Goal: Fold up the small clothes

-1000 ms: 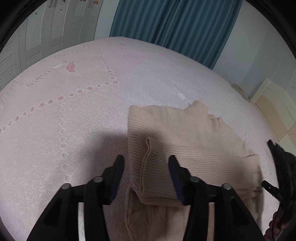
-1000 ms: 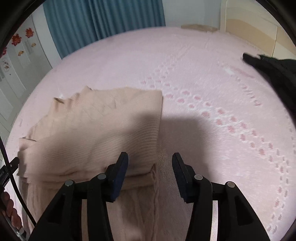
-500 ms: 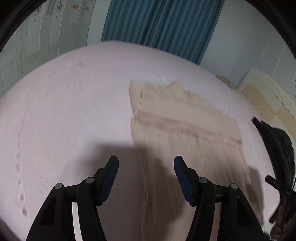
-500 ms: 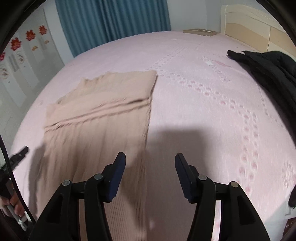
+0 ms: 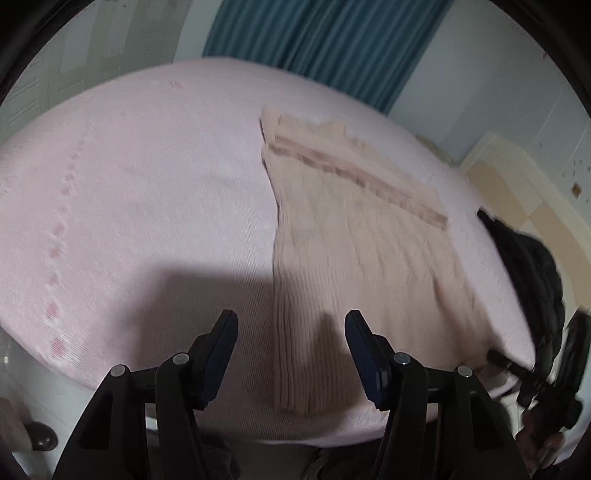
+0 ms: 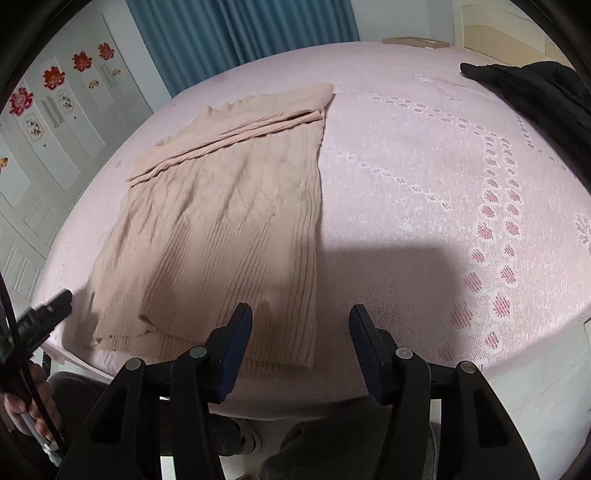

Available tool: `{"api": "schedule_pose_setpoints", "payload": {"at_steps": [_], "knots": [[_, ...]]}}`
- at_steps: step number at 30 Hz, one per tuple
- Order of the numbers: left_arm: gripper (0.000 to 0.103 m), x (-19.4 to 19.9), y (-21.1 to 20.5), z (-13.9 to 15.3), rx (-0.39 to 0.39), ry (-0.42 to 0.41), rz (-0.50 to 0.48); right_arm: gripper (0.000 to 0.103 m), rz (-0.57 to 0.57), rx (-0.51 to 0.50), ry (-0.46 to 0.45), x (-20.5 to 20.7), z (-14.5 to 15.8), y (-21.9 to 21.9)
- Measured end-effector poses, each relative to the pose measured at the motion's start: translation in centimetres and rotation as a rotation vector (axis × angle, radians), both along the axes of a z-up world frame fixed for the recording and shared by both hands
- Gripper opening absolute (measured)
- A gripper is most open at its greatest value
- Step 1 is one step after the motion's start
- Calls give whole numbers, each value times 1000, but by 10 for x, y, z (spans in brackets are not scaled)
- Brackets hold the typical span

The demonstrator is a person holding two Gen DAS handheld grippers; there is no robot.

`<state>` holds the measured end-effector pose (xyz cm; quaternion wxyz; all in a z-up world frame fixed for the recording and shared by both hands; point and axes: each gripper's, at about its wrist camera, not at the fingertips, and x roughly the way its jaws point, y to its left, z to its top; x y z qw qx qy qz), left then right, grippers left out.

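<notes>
Beige knit sweater (image 6: 229, 229) now lies released, top folded; both grippers, left (image 5: 291, 354) and right (image 6: 301, 349), have retreated to its hem, jaws apart and empty.

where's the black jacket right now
In the right wrist view the black jacket lies at the far right of the pink bedspread, well apart from the beige sweater.

The sweater (image 6: 229, 218) lies flat on the bed (image 6: 424, 192) near its front edge — a dark garment (image 6: 535, 96) well off to the right, curtains (image 6: 236, 33) behind.
</notes>
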<state>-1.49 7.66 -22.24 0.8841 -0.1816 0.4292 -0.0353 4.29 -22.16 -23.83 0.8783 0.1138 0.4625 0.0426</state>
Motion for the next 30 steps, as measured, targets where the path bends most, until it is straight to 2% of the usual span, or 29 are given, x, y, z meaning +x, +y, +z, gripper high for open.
{"api": "schedule_pose_setpoints", "payload": {"at_steps": [7, 9, 10, 11, 12, 14, 16, 17, 20, 25, 27, 30], "knots": [[55, 8, -10, -6, 70, 6, 3, 55, -25, -58, 31, 20, -9, 12], [43, 13, -14, -7, 75, 9, -5, 52, -28, -84, 48, 25, -13, 14], [33, 14, -15, -8, 86, 11, -2, 42, -24, -104, 36, 27, -12, 18], [19, 15, -17, -9, 88, 8, -4, 15, -2, -101, 28, 28, -12, 20], [11, 17, -18, -9, 71, 7, -14, 4, 32, -83, 25, 29, -14, 23], [8, 17, -14, -9, 34, -3, -12, 5, 14, -85, -21, 25, -8, 20], [7, 13, -4, -4, 15, -32, 23, 4, -51, -6, -102, 13, 1, 0], [7, 10, 7, -3, -5, -41, 59, 4, -90, 30, -103, 10, 0, -12], [7, 7, 30, -12, -118, -3, 87, 4, -129, 91, -40, 13, -11, -31], [8, 6, 28, -13, -111, 2, 40, 4, -98, 26, -8, 19, -13, -22], [9, 6, 27, -14, -146, 16, 25, 7, -81, 30, 6, 20, -13, -19], [17, 13, 33, -18, -231, 43, 2, 16, -50, 46, 12, 23, -11, -19]]}}
